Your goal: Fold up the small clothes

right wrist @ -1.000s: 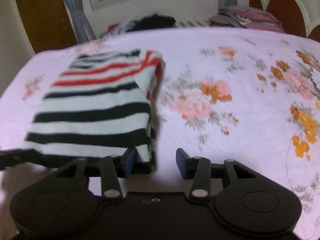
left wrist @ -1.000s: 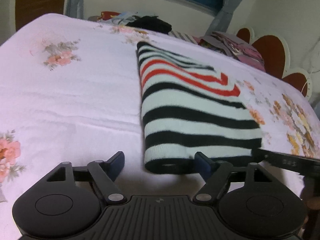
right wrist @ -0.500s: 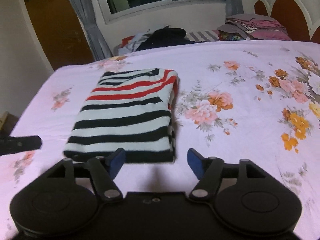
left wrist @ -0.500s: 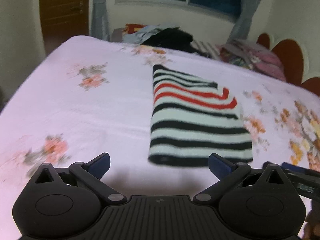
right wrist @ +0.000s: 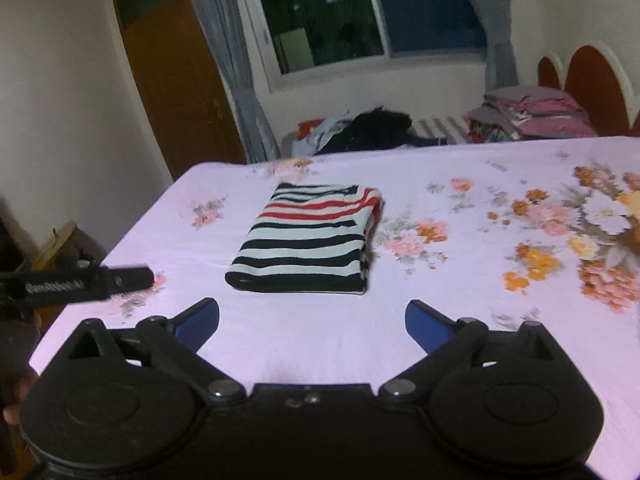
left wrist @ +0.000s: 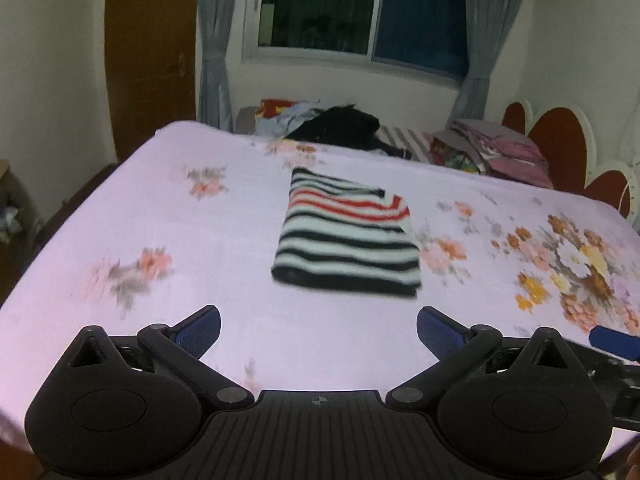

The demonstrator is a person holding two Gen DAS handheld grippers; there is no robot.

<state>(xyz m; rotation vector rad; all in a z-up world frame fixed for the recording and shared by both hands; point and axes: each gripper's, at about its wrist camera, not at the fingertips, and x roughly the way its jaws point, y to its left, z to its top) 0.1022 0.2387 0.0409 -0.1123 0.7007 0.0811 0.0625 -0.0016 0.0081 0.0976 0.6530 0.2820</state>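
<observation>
Bedroom: a bed (left wrist: 248, 320) under a pale pink flowered sheet, a dark window (left wrist: 360, 12) with grey curtains behind it, a brown door (right wrist: 176, 92) to the side.

Item one: striped top (left wrist: 346, 240), black and white bands with two red ones. I see it lying flat near the middle of the bed, folded into a compact rectangle. In the right wrist view (right wrist: 306, 244) its edges look square, with layers stacked along the side nearer the big flower print.

Orientation: its long axis runs from the near edge of the bed toward the window. The black hem band faces me; the red stripes sit at the window end. The stripes run across the short way.

Item two: left gripper (left wrist: 318, 334). Jaws spread wide, nothing between them, well short of the striped top.

Item three: right gripper (right wrist: 312, 324). Its jaws have just been opening and now stand wide too, with only bare sheet between them; it grasps nothing.

Progress: I judge this piece finished, folded and let go.

Remaining: beyond the bed on the window side lies a loose heap of clothes (left wrist: 328, 124), a dark piece on top. Beside it sits a stack (right wrist: 532, 114) that looks already folded. I would guess the loose heap holds the next pieces, though I cannot tell what they are.
</observation>
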